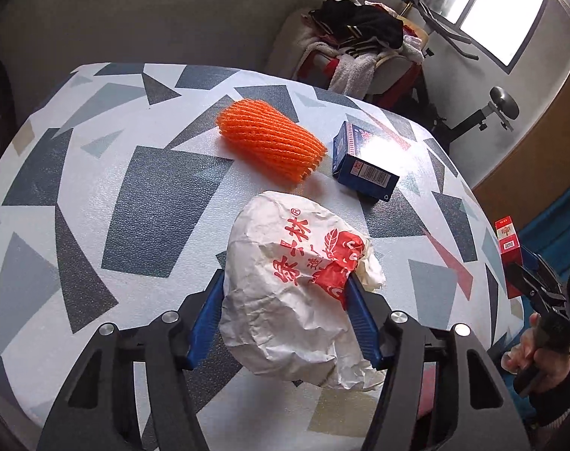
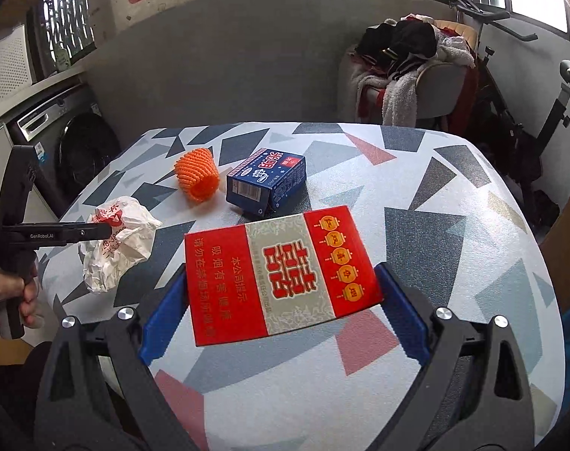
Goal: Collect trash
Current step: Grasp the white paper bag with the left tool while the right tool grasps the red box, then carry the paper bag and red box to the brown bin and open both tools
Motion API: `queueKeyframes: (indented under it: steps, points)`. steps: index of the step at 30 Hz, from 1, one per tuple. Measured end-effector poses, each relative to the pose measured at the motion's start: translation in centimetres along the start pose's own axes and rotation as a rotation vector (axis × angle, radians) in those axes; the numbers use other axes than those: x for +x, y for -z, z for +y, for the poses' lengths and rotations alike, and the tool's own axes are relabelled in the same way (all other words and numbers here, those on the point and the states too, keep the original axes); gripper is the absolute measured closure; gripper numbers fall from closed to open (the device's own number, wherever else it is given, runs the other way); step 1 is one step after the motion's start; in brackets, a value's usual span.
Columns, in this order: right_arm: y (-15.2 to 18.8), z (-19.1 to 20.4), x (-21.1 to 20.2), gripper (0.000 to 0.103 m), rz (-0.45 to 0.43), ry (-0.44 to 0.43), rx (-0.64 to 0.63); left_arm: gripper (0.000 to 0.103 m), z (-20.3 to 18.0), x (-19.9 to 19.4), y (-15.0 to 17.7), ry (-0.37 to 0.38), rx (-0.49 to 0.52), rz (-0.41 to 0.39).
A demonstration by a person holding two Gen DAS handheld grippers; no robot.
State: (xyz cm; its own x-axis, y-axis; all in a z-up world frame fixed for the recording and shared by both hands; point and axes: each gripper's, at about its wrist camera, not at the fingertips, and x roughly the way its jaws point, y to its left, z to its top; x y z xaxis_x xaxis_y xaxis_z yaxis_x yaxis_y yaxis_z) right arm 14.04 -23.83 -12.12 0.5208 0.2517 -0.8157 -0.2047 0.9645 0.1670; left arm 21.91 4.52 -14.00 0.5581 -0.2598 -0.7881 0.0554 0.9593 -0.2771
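Jaws tight around crumpled wrapper (image 1: 296, 293)

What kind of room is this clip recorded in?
Probably a home laundry or utility room: a front-loading washing machine stands left of the patterned table, clothes are piled on a chair, and an exercise machine stands beside it.

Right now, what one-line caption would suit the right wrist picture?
Right tongs grip a red cigarette box above the patterned table, blue carton and orange foam net waiting behind.
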Motion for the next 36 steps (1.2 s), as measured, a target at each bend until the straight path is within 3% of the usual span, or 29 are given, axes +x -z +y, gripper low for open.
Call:
queueKeyframes:
  steps: [6, 13, 19, 26, 28, 30, 33, 36]
  points:
    - [2.5, 2.8, -2.6, 0.01, -0.01, -0.015, -0.036, 0.043, -0.7, -4.5, 3.2, 0.023, 0.068, -0.033]
    - [6.2, 5.4, -5.5, 0.01, -0.028, -0.04, -0.062, 0.043, -2.7, -8.3, 9.3, 0.064, 0.218, -0.046]
    - [9.2, 7.2, -7.2, 0.01, -0.038, -0.058, -0.077, 0.042, -4.4, -9.5, 15.0, 0.09, 0.357, -0.03]
    - [11.3, 8.0, -7.7, 0.01, -0.034, -0.086, -0.054, 0.039, -4.9, -9.2, 18.9, 0.113, 0.408, 0.014]
    - [11.5, 8.2, -7.7, 0.01, -0.031, -0.09, -0.056, 0.033, -4.9, -9.2, 19.3, 0.142, 0.406, 0.024]
    - [11.7, 8.4, -7.7, 0.01, -0.031, -0.096, -0.058, 0.02, -4.9, -9.1, 19.6, 0.171, 0.397, 0.034]
    - [12.1, 8.6, -7.7, 0.01, -0.026, -0.106, -0.057, 0.012, -4.7, -9.3, 19.8, 0.169, 0.396, 0.018]
    - [12.7, 8.8, -7.2, 0.01, -0.009, -0.117, -0.06, 0.012, -4.1, -10.1, 19.8, 0.156, 0.385, -0.032]
